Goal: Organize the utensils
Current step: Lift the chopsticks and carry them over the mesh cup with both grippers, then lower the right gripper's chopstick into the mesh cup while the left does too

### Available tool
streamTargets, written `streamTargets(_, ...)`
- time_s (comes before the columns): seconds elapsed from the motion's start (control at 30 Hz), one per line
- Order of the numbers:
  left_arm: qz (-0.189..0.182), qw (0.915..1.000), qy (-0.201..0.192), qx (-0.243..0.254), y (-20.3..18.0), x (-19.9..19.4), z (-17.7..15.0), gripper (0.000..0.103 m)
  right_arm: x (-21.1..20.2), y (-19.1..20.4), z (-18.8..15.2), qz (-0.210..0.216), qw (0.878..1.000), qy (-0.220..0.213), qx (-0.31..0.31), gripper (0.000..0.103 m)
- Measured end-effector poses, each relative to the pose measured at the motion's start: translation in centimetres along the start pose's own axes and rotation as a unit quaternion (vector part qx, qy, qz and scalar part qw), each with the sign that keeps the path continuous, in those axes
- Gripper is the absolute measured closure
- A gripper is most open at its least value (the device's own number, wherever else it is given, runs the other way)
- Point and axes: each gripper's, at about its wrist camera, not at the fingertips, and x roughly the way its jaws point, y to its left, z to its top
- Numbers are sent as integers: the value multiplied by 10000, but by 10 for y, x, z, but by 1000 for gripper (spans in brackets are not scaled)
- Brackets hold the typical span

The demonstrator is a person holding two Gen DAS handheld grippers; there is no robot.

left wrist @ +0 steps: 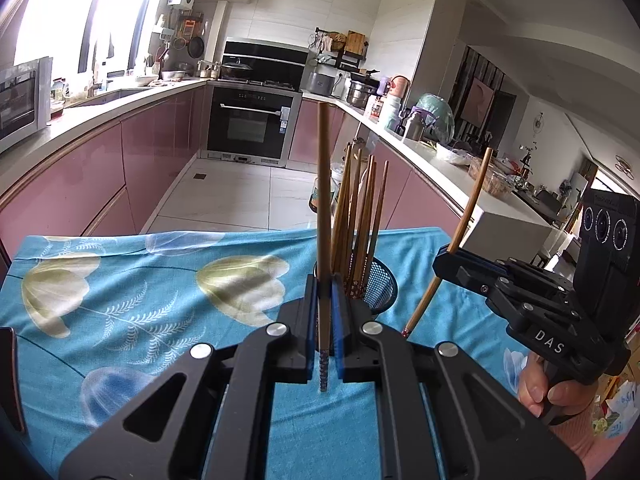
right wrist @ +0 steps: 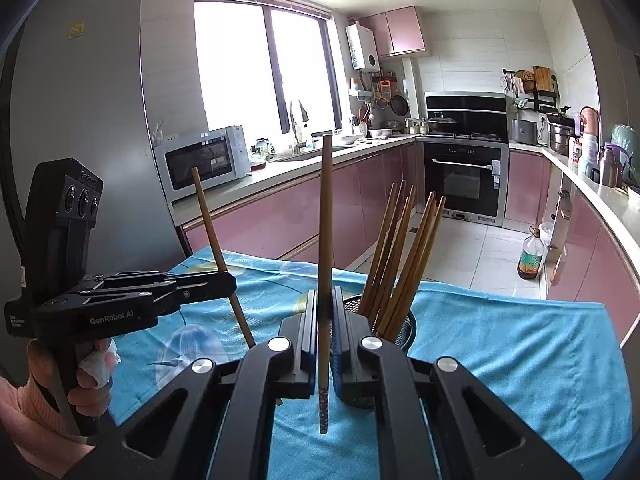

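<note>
Pink cabinets (left wrist: 80,168); black oven (right wrist: 464,176); pale tiled floor (left wrist: 236,196); bright window (right wrist: 260,68), view outside probably overexposed.

mesh holder (left wrist: 382,288) base behind fingers (left wrist: 310,320)

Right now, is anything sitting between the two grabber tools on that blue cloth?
Yes. In the right wrist view, the mesh holder full of chopsticks stands beyond them; between the left gripper and right gripper shows only blue tablecloth.
</note>
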Motion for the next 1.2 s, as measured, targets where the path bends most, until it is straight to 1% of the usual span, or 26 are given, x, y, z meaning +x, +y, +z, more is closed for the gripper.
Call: streamTargets(1.2,-74,9977,-556,382,-29,-5,53,96,-5,-8,37,-143,9989,-444,-64,97)
